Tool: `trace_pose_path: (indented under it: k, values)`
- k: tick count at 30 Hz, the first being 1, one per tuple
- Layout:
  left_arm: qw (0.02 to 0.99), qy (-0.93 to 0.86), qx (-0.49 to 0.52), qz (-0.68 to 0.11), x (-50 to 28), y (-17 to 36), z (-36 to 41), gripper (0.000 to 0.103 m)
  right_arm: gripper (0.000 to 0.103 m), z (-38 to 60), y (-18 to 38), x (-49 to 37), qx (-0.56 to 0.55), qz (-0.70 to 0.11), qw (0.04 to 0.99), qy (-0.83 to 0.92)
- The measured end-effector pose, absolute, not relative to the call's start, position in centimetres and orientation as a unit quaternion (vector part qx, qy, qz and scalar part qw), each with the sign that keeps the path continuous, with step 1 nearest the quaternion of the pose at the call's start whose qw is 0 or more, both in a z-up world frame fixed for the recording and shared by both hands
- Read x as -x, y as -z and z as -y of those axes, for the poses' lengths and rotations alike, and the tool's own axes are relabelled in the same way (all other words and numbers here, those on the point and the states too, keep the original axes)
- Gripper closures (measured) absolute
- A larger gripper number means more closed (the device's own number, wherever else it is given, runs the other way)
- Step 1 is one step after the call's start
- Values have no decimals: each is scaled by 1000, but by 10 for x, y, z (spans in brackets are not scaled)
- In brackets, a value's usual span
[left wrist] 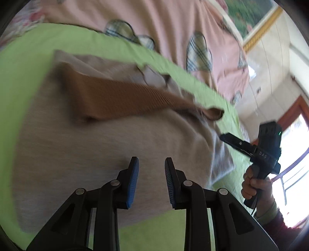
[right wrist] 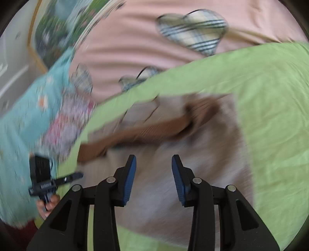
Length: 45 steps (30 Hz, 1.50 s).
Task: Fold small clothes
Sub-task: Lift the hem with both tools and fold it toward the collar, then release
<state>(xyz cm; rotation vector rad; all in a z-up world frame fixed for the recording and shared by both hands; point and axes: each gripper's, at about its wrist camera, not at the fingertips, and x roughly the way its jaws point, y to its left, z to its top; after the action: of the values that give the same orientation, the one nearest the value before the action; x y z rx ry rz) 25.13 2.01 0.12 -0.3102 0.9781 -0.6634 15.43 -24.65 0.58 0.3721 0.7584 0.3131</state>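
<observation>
A small grey-beige garment (left wrist: 108, 146) with a ribbed brown band (left wrist: 119, 96) lies on a lime-green cloth (left wrist: 21, 77). My left gripper (left wrist: 151, 162) is open and empty, its blue pads hovering over the garment's near part. My right gripper (right wrist: 154, 159) is open and empty over the same garment (right wrist: 202, 164), just below the brown band (right wrist: 154, 129). In the left wrist view the right gripper (left wrist: 224, 137) sits at the garment's right edge. In the right wrist view the left gripper (right wrist: 80, 175) sits at the garment's left edge. Both views are motion-blurred.
The green cloth (right wrist: 270, 96) lies on a pink bedsheet with plaid hearts (left wrist: 173, 25). A teal patterned cloth (right wrist: 29, 100) and a floral cloth (right wrist: 67, 123) lie to the left. A wall, a framed picture (left wrist: 249, 13) and a bright window (left wrist: 289, 173) are on the right.
</observation>
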Motion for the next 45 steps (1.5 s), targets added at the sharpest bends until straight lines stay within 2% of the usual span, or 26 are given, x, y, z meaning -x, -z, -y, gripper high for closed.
trace_pose_path:
  k: [4, 10, 13, 15, 17, 21, 25, 28, 31, 36, 40, 45]
  values:
    - [818, 305, 109, -475, -278, 1, 11, 76, 63, 214, 3, -175, -118, -413, 886, -174]
    - [841, 256, 92, -468, -337, -8, -9, 76, 63, 230, 22, -220, -86, -457, 872, -153]
    - [851, 218, 100, -468, -372, -5, -31, 76, 63, 261, 30, -244, -112, -451, 878, -118]
    - [846, 210, 141, -469, -395, 0, -54, 77, 63, 289, 30, -252, -152, -420, 891, -78]
    - [840, 200, 177, -473, -410, 2, -71, 80, 63, 315, 28, -254, -197, -391, 899, -23]
    - [848, 165, 184, -470, -415, -8, -84, 80, 63, 345, 21, -242, -282, -356, 891, 12]
    - [844, 131, 217, -474, -395, -22, -106, 77, 63, 339, 10, -226, -303, -368, 879, 9]
    - [838, 118, 236, -478, -360, -29, -113, 73, 58, 324, 4, -212, -305, -379, 873, -1]
    - [828, 122, 258, -482, -320, -30, -107, 73, 56, 309, 3, -192, -304, -385, 871, -15]
    - [821, 139, 273, -482, -260, -25, -90, 70, 54, 282, 11, -166, -291, -400, 867, -58]
    - [814, 155, 295, -476, -215, -15, -81, 58, 49, 269, 15, -147, -290, -400, 865, -88]
    - [809, 155, 308, -476, -175, 4, -83, 58, 48, 254, 12, -117, -293, -377, 872, -108]
